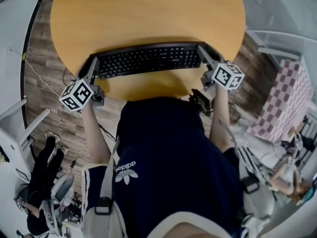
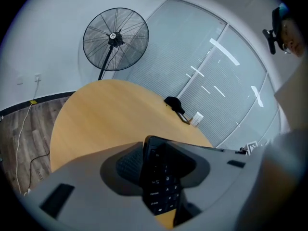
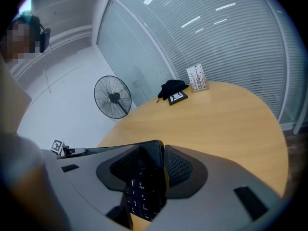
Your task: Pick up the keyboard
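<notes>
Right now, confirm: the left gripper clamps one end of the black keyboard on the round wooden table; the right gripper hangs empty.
Not empty: the right gripper view shows the right gripper shut on the black keyboard's other end. Rest holds.

I saw a navy top (image 1: 163,143) with a white logo (image 1: 125,172). The grey left tool (image 1: 92,66) and right tool (image 1: 205,54) bore black-and-white marker cubes (image 1: 77,95).

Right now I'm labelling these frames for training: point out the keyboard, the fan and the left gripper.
keyboard (image 1: 148,59): head view, middle key rows.
fan (image 2: 115,37): left gripper view, centre hub of its cage.
left gripper (image 1: 93,62): head view, between its fingertips at the keyboard's left end.
</notes>
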Demonstrator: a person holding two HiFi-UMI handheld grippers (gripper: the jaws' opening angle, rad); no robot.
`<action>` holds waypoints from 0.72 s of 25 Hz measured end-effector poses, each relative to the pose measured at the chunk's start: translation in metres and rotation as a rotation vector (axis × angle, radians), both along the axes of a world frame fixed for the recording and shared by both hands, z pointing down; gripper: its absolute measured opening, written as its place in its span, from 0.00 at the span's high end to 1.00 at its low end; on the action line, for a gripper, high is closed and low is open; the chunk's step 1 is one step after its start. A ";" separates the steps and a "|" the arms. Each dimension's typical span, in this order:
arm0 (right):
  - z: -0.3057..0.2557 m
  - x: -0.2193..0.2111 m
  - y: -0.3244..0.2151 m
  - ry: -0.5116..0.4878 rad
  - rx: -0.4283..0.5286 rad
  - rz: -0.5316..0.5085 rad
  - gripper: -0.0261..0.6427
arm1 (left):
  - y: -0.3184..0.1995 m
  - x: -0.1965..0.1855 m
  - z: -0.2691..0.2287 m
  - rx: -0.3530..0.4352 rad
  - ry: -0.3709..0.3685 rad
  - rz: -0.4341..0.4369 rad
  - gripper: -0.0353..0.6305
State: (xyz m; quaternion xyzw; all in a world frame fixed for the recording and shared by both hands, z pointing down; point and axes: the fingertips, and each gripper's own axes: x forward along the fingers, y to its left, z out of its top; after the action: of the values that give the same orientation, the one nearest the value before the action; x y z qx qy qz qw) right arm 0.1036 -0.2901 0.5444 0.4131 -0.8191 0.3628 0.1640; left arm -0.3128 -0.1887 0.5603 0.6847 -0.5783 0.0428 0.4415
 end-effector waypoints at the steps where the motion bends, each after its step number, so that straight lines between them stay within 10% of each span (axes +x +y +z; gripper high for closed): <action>1: -0.005 0.000 -0.001 -0.008 0.017 0.003 0.73 | -0.001 0.000 -0.004 0.017 -0.002 -0.002 0.74; 18: -0.127 0.013 0.005 -0.045 0.293 -0.003 0.73 | -0.009 0.011 -0.124 0.335 -0.046 -0.003 0.74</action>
State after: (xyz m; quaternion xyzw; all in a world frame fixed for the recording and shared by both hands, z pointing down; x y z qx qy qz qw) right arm 0.1170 -0.2851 0.4173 0.4233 -0.8672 0.2484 0.0840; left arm -0.3019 -0.1972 0.4363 0.7467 -0.5882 -0.0390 0.3080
